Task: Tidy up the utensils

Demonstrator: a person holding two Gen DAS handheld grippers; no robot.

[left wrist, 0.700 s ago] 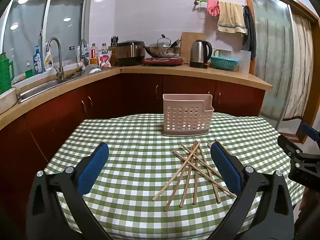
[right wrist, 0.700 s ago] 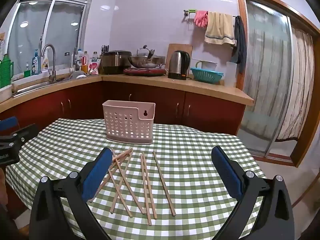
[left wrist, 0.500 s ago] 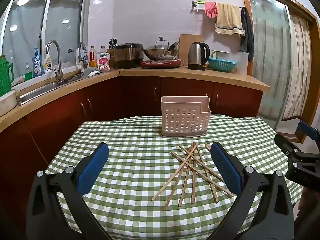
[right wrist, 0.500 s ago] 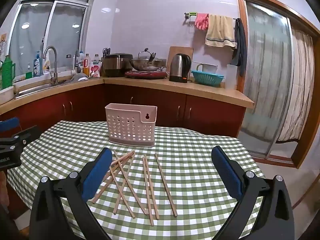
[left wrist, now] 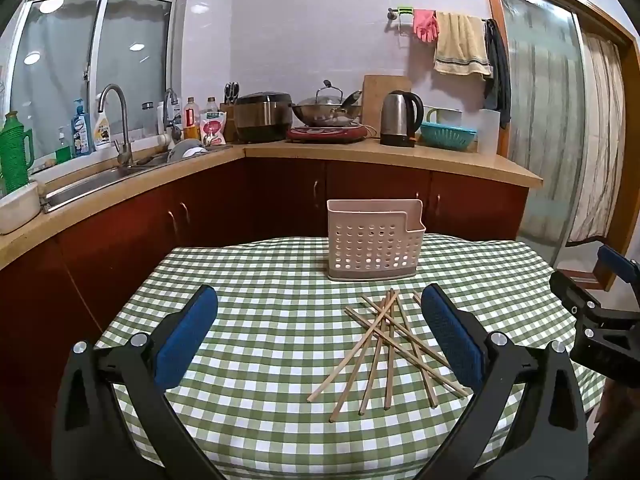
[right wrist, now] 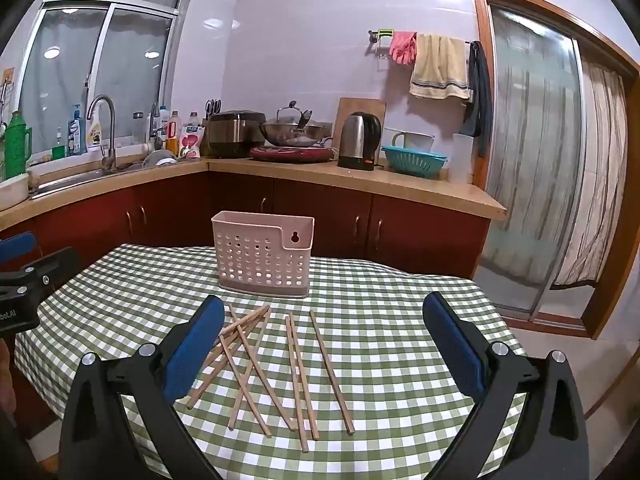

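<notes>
Several wooden chopsticks (left wrist: 384,344) lie scattered and crossed on a green checked tablecloth (left wrist: 260,320); they also show in the right wrist view (right wrist: 276,364). A pink perforated utensil holder (left wrist: 374,245) stands upright behind them, also in the right wrist view (right wrist: 264,256). My left gripper (left wrist: 320,344) is open and empty, above the near table, left of the chopsticks. My right gripper (right wrist: 324,352) is open and empty, hovering over the chopsticks. The right gripper shows at the right edge of the left wrist view (left wrist: 600,320).
The table's edges fall off on all sides (right wrist: 500,320). Behind it runs a kitchen counter (left wrist: 380,152) with a kettle (left wrist: 400,118), wok, rice cooker and a sink (left wrist: 88,184). A sliding glass door (right wrist: 532,160) is at the right.
Both grippers have drawn back and lifted slightly, so the holder and chopsticks sit lower and a little farther in both views. Nothing on the table has moved.
</notes>
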